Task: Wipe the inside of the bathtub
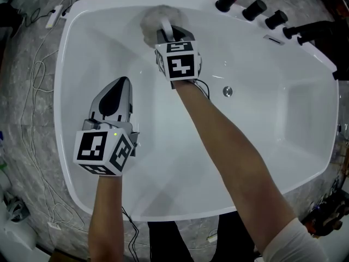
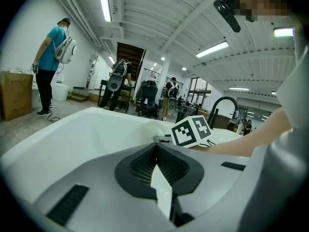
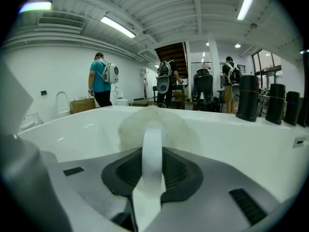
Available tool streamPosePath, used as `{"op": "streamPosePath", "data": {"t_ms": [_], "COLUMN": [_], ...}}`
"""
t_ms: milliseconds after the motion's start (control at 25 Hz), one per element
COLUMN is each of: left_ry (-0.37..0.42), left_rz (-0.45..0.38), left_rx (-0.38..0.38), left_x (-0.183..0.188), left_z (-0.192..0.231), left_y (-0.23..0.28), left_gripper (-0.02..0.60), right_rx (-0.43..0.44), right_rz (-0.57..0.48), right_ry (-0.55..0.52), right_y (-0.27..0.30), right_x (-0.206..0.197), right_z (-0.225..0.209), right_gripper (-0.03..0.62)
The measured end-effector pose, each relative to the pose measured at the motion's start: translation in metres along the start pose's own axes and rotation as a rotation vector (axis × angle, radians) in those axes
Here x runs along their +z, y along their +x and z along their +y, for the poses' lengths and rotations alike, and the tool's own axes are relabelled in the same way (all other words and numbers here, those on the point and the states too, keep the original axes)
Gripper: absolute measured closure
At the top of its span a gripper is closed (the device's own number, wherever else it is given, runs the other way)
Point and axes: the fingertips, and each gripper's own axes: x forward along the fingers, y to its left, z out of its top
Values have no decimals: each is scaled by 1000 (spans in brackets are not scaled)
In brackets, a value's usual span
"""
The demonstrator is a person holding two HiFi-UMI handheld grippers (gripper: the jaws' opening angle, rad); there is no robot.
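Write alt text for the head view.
Seen from above, the right gripper holds a fluffy white scrubbing pad by its strap against the far wall of a white bathtub. The left gripper hovers shut and empty.

Partly hidden behind right gripper (image 1: 166,33): wiping pad (image 1: 149,19). Cut off at rt edge: black faucet (image 1: 318,33). Too small for detail: bkgd people (image 3: 102,84).

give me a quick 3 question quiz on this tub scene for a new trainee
1. True or false: the left gripper holds a cloth.
2. The right gripper is clamped on the white strap of which tool? A) round fluffy white scrubbing pad B) yellow sponge C) spray bottle
3. Fill in: in the head view, the pad sits inside the white bathtub toward the picture's ____ (top/bottom).

Key: 1 false, its jaws are shut and empty; 2 A; 3 top.
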Motion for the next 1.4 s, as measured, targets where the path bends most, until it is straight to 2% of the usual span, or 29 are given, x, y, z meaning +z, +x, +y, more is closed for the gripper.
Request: {"op": "streamPosePath", "data": {"t_ms": [80, 240, 360, 800, 1400], "left_ry": [9, 16, 23, 49, 58], "left_rz": [0, 11, 16, 34, 23], "left_rx": [-9, -4, -8, -16, -83], "left_x": [1, -9, -13, -30, -39], "left_z": [-22, -23, -36, -122, -236], "left_y": [3, 34, 46, 86, 133], "left_gripper": [571, 571, 571, 571, 571], "right_rx": [-6, 11, 6, -5, -48], "right_rz": [-6, -2, -9, -3, -6], "right_ry": [2, 4, 16, -5, 23], "right_y": [-13, 10, 7, -38, -93], "right_x": [-1, -11, -15, -35, -55], "right_z": [-18, -37, -56, -147, -266], "right_gripper": [497, 497, 497, 497, 497]}}
